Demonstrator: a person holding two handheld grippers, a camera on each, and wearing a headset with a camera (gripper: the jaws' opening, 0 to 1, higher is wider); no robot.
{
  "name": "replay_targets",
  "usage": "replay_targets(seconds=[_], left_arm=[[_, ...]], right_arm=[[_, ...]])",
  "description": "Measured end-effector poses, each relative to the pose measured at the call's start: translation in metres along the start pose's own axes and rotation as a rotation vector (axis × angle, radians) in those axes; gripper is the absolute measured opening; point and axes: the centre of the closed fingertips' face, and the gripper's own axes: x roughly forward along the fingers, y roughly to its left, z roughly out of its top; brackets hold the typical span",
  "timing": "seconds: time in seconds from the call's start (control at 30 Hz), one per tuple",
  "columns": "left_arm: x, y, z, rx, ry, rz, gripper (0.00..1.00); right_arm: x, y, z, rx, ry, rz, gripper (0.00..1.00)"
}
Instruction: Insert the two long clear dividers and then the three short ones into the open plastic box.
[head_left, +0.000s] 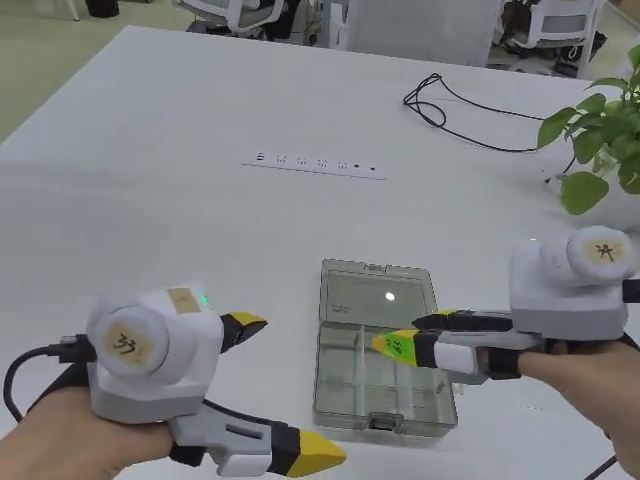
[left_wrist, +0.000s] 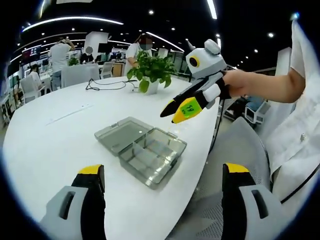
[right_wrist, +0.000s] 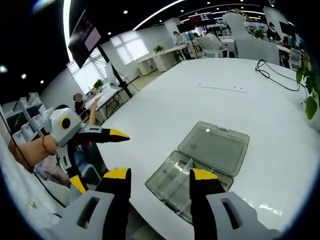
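The clear box (head_left: 345, 395) lies open at 6 o'clock on the white table (head_left: 200, 120). Thin dividers (head_left: 358, 350) seem to be seated inside it. They are probably light, stiff, slippery and brittle, so pinch the top edge. At its 8 o'clock the left tongs (head_left: 290, 388), capped 33, gape empty. At 3 o'clock the right tongs (head_left: 400, 335), marked 59, are slightly parted and empty.

Left gripper (head_left: 285, 390): white-grey moulded body, black jaws with yellow tips, round cap (head_left: 127, 345) with a handwritten mark, small green light (head_left: 203, 298), black cable (head_left: 30, 362) at rear. Right gripper (head_left: 403, 334): same build, green sticker (head_left: 400, 347) on one jaw. White sleeve (left_wrist: 300, 95) on right arm
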Motion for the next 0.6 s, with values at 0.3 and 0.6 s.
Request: replay_targets(seconds=[0.3,0.6], left_arm=[[-0.006,0.001,0.000,0.005,-0.004,0.028,1.00],[-0.005,0.000,0.000,0.007,-0.002,0.017,1.00]], right_arm=[[-0.028,-0.008,-0.012,-0.138,0.046,0.024,0.54],[-0.043,-0.018,-0.028,-0.300,0.113,0.030,0.68]])
